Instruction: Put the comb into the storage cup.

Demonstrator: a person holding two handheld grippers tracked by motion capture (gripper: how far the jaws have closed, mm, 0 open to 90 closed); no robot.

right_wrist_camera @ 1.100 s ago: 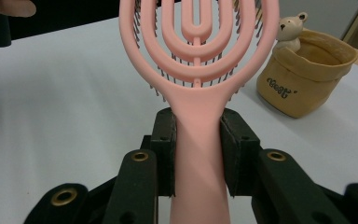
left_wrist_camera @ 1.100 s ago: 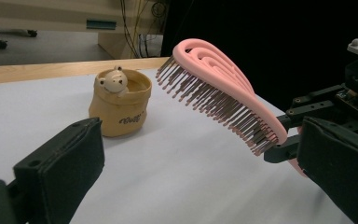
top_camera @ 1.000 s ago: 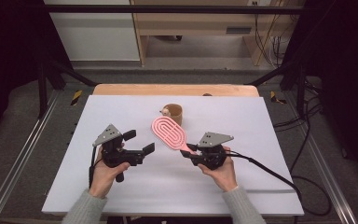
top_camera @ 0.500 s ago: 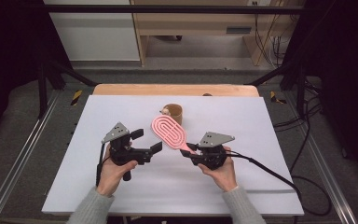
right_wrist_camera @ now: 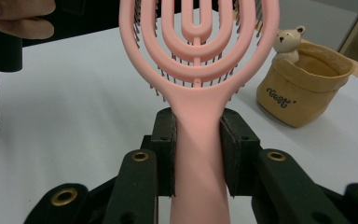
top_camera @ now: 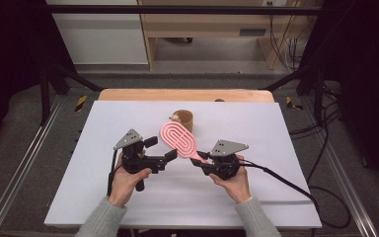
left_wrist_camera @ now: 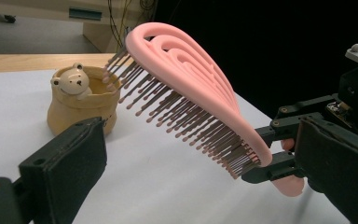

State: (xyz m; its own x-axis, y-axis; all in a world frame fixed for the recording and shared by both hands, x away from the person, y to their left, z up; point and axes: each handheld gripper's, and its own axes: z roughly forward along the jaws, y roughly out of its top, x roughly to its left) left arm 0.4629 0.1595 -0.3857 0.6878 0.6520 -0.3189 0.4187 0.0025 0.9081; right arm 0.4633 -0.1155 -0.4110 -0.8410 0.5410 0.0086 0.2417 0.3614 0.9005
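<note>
Two grippers are working here: our right gripper is clamping the pink hairbrush by its handle, holding it above the table near the bear cup. Our left gripper is hovering with jaws spread beside the bristles. Closing on those bristles risks twisting the brush out of the right grip.

Pink hairbrush, tan bear cup, black tongs.
</note>
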